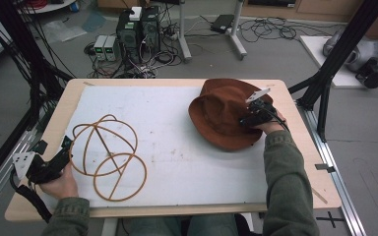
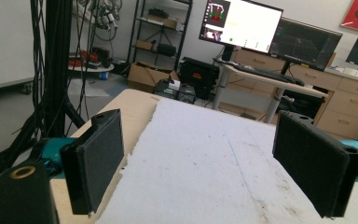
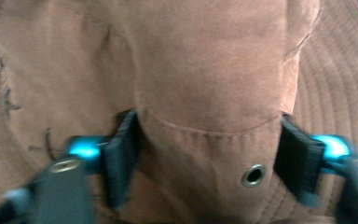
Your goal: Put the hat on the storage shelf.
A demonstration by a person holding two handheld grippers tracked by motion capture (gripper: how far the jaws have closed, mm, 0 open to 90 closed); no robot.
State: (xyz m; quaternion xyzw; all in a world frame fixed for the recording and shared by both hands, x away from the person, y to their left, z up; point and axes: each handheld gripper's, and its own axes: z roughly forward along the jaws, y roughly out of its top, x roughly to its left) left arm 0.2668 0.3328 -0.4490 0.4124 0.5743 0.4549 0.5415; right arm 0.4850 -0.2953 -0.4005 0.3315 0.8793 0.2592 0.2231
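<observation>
Two claws in play. Right claw (image 1: 257, 114) at tabletop's far right corner area, jaws pressed against both sides of brown hat (image 1: 221, 115) crown, fabric bunched between them in right gripper view; looks closed on hat (image 3: 205, 84). Left claw (image 1: 59, 155) near left edge, close to near left corner, wide open, nothing held, just beside wire hat frame (image 1: 109, 156). Hat: soft suede-like cloth, likely light, floppy, deforms under pinch, not fragile, not slippery. Best hold: crown pinch or brim edge. Frame: thin, stiff, light, likely to slide on white mat (image 2: 200, 158).
</observation>
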